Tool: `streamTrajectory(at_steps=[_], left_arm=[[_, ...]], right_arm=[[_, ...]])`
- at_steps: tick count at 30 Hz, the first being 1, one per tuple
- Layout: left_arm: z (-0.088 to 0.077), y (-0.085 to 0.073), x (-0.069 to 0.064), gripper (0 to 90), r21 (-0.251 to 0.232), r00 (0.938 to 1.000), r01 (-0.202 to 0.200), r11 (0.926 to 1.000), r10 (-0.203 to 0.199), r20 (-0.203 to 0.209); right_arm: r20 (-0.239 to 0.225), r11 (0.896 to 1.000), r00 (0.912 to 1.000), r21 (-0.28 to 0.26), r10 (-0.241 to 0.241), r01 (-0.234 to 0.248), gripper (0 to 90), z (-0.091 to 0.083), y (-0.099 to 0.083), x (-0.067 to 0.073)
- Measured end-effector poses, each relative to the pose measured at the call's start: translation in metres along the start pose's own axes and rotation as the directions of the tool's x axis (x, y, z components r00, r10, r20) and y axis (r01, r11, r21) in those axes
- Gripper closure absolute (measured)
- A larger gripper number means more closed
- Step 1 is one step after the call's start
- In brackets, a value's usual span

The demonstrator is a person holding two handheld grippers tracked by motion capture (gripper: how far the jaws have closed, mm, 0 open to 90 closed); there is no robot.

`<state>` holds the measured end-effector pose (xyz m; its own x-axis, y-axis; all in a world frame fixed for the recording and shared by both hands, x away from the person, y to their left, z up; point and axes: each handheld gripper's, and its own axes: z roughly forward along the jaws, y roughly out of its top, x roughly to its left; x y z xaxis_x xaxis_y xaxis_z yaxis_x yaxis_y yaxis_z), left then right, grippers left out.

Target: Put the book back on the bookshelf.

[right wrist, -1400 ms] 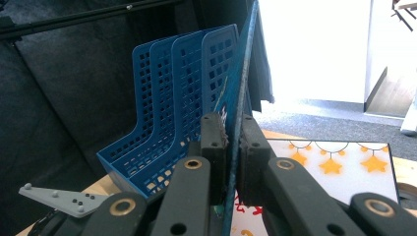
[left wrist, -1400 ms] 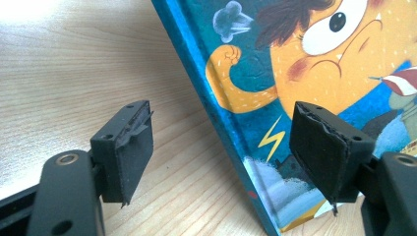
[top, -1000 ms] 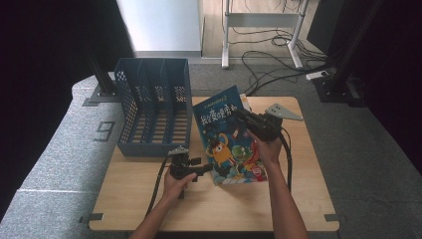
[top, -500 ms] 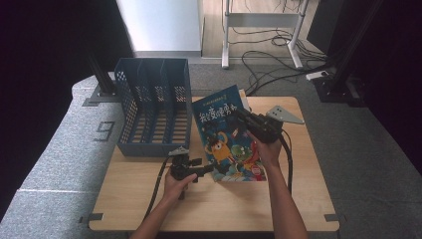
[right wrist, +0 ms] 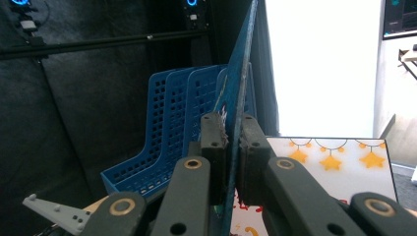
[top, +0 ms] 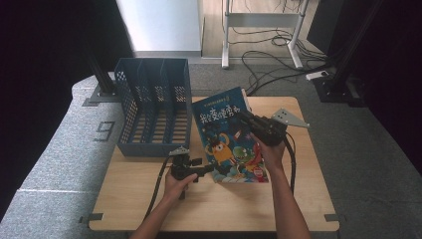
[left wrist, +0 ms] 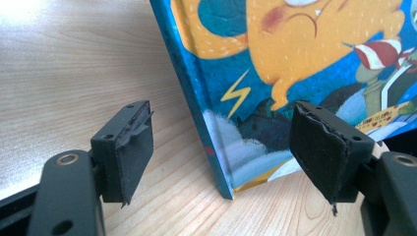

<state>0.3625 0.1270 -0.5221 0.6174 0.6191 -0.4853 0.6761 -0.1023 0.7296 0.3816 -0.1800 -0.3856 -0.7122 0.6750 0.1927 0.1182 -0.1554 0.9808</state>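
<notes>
The picture book (top: 226,134) stands tilted on the wooden table (top: 149,199), just right of the blue file rack (top: 152,112), its lower corner resting on the wood and its cover pinched between the closed jaws of the right gripper (right wrist: 233,135). The left gripper (left wrist: 221,147) waits with its jaws wide apart around the spine's bottom corner, holding nothing. To my eye, that left one should close squarely on the spine before the book is swung upright toward a rack slot, or the corner may skid.
</notes>
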Motion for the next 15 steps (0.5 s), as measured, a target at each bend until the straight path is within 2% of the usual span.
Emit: streamTrajectory(at_steps=[8,10,15], left_arm=[[0.002,0.003,-0.004,25.1,-0.018,0.9999,-0.009,0.9998,0.008,-0.012],[0.002,0.006,-0.005,25.0,-0.024,0.9995,-0.023,0.9995,0.022,-0.022],[0.002,0.008,-0.006,25.2,-0.042,0.9995,-0.021,0.9989,0.019,-0.026]], right_arm=[[-0.016,1.000,0.9996,-0.015,0.024,-0.024,83.3,-0.014,-0.004,-0.006],[-0.018,0.999,0.9991,-0.016,0.038,-0.039,83.2,-0.017,-0.005,-0.009],[-0.031,0.999,0.9983,-0.020,0.049,-0.050,83.4,-0.022,-0.007,-0.011]])
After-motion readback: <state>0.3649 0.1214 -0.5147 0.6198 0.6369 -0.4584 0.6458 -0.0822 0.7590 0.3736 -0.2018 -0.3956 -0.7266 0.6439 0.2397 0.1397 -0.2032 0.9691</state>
